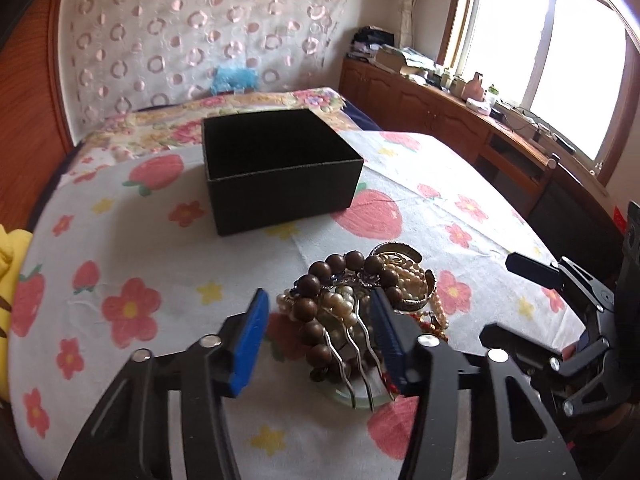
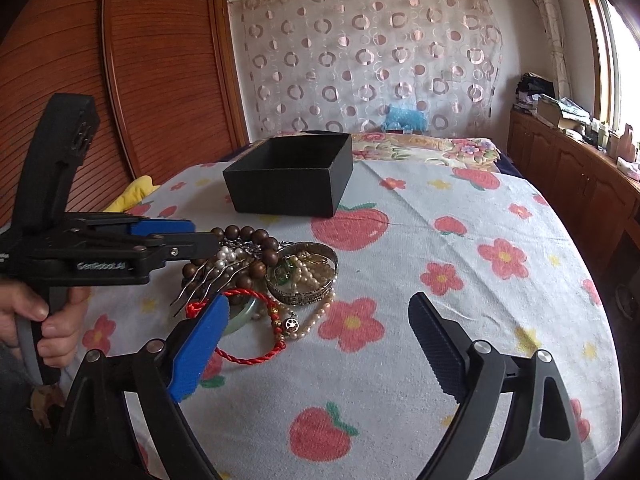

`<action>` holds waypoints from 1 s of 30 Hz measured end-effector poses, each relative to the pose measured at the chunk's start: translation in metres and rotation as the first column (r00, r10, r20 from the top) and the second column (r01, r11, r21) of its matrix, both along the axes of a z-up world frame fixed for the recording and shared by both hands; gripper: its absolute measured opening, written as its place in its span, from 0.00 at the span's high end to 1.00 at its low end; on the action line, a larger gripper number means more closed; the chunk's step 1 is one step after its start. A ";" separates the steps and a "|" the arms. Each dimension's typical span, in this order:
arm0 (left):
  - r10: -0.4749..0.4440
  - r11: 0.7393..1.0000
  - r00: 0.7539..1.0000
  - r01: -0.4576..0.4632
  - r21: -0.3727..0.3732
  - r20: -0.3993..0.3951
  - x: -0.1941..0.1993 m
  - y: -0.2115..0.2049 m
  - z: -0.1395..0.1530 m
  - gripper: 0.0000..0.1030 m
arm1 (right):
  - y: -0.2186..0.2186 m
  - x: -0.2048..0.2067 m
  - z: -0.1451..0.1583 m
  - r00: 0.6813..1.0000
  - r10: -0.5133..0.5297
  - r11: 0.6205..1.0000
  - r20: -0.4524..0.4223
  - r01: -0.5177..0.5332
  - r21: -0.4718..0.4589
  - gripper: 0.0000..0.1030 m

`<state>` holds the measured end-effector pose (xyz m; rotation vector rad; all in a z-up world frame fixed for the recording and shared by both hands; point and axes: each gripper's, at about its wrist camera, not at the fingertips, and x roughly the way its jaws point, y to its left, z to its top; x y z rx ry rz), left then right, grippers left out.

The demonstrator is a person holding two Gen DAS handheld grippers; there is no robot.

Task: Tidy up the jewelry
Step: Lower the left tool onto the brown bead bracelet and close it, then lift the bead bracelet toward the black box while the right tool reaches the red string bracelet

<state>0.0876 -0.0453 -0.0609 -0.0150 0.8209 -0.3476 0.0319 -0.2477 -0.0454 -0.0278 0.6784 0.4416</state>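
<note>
A pile of jewelry [image 1: 360, 304] lies on the strawberry-print cloth [image 1: 120, 240]: brown wooden beads [image 1: 316, 280], pearls, a silver hair comb [image 1: 356, 344], a metal bangle [image 2: 304, 276] and a red cord bracelet [image 2: 252, 320]. An open, empty-looking black box [image 1: 280, 168] stands behind it; it also shows in the right wrist view [image 2: 288, 176]. My left gripper [image 1: 320, 316] is open, its jaws straddling the beads and comb; it shows in the right wrist view [image 2: 200, 236] too. My right gripper [image 2: 320, 340] is open and empty, just right of the pile.
A wooden cabinet [image 1: 440, 108] with clutter runs under the window on the right. A slatted wooden door [image 2: 160, 80] and a yellow cloth [image 2: 132, 196] are at the left. A floral quilt [image 2: 420, 144] lies behind the box.
</note>
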 end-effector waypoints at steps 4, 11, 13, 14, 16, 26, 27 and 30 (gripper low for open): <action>-0.002 1.000 1.000 0.002 0.008 -0.023 0.009 0.000 -0.005 0.64 | 0.000 0.000 0.000 1.000 0.001 1.000 -0.002 -0.001 0.000 0.10; -0.014 0.999 1.000 0.013 0.047 0.009 0.000 -0.003 0.002 0.88 | 0.000 0.000 0.000 1.000 0.000 1.000 -0.003 0.000 0.002 0.10; -0.013 0.999 0.999 0.011 0.042 0.030 -0.006 -0.001 0.008 0.88 | 0.000 0.000 0.000 1.000 0.000 1.000 -0.005 0.000 0.002 0.10; -0.011 0.999 0.999 0.009 0.038 0.043 -0.010 0.000 0.013 0.88 | 0.000 0.000 0.000 1.000 0.000 1.000 -0.006 0.000 0.004 0.10; -0.008 1.000 0.998 0.007 0.025 0.063 -0.014 0.000 0.021 0.88 | 0.000 0.000 0.000 1.000 0.000 1.000 -0.007 0.000 0.005 0.10; -0.021 0.999 0.979 0.028 -0.034 0.202 -0.041 -0.004 0.079 0.89 | 0.000 0.000 0.000 1.000 -0.001 1.000 -0.007 0.001 0.005 0.10; -0.021 0.999 0.977 0.029 -0.038 0.210 -0.042 -0.006 0.084 0.89 | 0.000 0.000 0.000 1.000 0.000 1.000 -0.007 0.000 0.005 0.10; -0.019 0.998 0.970 0.031 -0.046 0.242 -0.046 -0.003 0.100 0.89 | 0.001 -0.001 0.000 1.000 0.003 1.000 -0.006 -0.003 0.001 0.10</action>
